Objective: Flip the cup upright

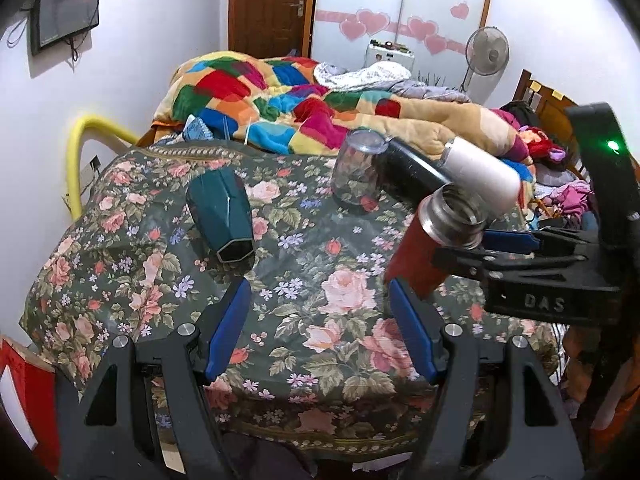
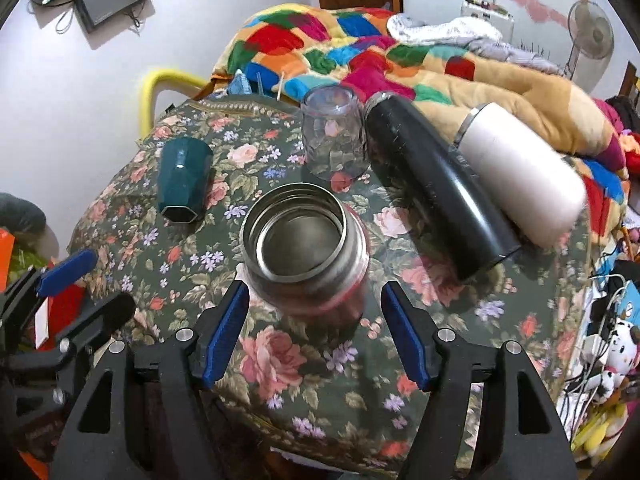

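Observation:
A red steel-rimmed cup (image 2: 308, 252) stands upright on the floral cloth, mouth up, right before my right gripper (image 2: 316, 332). That gripper is open, its blue pads on either side of the cup's base without touching it. In the left wrist view the same cup (image 1: 424, 252) stands at the right, with the right gripper (image 1: 508, 246) beside its rim. My left gripper (image 1: 320, 328) is open and empty over the cloth. A teal faceted cup (image 1: 222, 216) stands upside down at the left, also in the right wrist view (image 2: 182, 180).
A clear glass (image 2: 332, 140) stands upside down at the back. A black flask (image 2: 436, 184) and a white flask (image 2: 520, 172) lie on their sides at the right. The table (image 1: 304, 364) ends close in front. A bed with a patchwork quilt (image 1: 280, 92) lies behind.

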The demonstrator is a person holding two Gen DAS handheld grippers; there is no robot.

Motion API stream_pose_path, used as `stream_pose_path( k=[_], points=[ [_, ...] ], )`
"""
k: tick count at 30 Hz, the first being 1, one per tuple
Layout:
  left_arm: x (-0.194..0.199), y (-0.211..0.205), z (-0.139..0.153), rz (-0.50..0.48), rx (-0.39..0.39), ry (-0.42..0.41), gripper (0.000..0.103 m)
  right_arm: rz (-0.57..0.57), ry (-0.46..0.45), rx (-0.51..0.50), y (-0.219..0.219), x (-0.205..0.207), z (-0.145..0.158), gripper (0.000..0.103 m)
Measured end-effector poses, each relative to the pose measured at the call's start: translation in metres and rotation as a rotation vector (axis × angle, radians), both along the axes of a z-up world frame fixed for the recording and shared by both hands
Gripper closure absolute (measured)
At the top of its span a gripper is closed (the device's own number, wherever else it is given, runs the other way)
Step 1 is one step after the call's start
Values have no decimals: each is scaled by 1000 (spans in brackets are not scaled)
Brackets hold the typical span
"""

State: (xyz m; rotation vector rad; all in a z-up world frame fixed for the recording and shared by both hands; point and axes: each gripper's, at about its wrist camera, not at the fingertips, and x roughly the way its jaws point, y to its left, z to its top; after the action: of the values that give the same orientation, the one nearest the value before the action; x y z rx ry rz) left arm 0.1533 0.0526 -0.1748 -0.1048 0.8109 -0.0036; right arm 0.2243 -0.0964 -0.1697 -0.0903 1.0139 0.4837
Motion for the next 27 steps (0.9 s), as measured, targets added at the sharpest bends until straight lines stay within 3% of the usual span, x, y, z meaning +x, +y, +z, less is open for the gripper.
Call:
stream_pose_path(
  k=[4,7,17,21,27],
  points=[
    [-14,-9,26,-14,-9,-61,33,-18,-99,37,-18,-24,34,38],
    [-27,-16,50,-28,-14,-122,33,-43,-225,74,-36,-54,73,38],
    [-103,-39,151,-63,-32,-447,32,-118,-624,211,-79,-156,175,38],
    [-135,-46,176,-57,-10,-565,20,-143,-723,251,-84,-184,192,37],
    [-172,-58,190,-17,61,-679,4,-179,-820,260,-82,-206,199,21]
  ],
)
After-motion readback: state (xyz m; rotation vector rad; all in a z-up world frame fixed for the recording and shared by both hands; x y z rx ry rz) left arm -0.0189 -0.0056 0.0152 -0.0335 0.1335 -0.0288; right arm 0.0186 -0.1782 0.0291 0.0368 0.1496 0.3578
